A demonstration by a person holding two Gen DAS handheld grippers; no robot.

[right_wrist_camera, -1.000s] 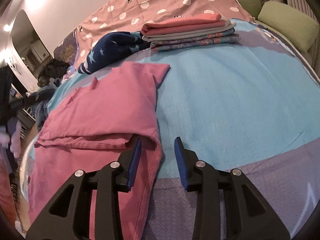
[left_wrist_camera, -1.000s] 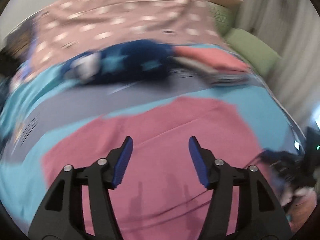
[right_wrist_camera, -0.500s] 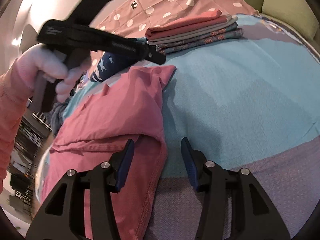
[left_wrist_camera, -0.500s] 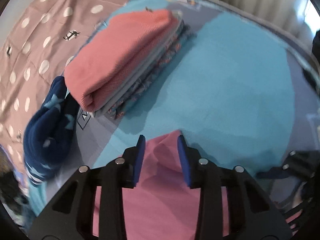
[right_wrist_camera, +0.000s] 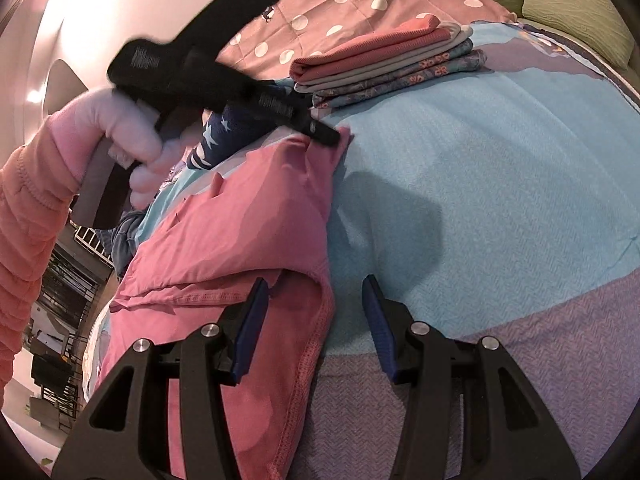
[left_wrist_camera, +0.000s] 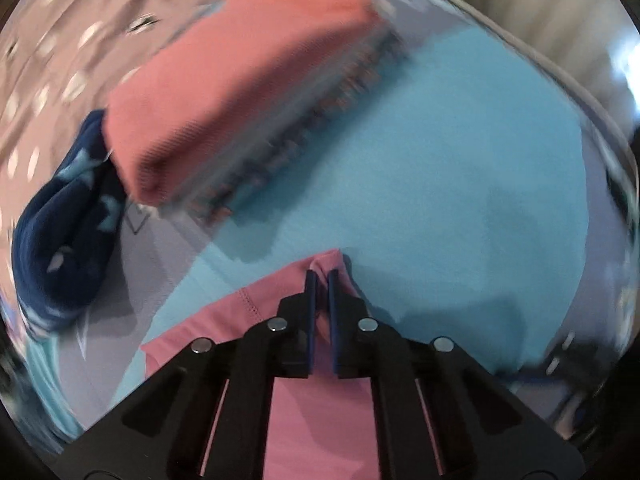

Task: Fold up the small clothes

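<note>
My left gripper (left_wrist_camera: pixel 320 276) is pinched on the far corner of the pink shirt (right_wrist_camera: pixel 248 216), which lies spread on the blue/lilac blanket (right_wrist_camera: pixel 480 184). My right gripper (right_wrist_camera: pixel 314 294) hangs w/ fingers apart over the shirt's near hem, nothing between them. Just past the far corner sit a stack of folded clothes (right_wrist_camera: pixel 384 60) and a navy star-print garment (left_wrist_camera: pixel 64 232), close beside the left gripper.

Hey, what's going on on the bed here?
Someone with a gripper in each hand is folding a pink shirt on the blanket. The left gripper is shut on the shirt's far corner. The right gripper is open at the near edge, one finger on the cloth, not gripping. A folded stack and a navy star garment lie beyond.
</note>
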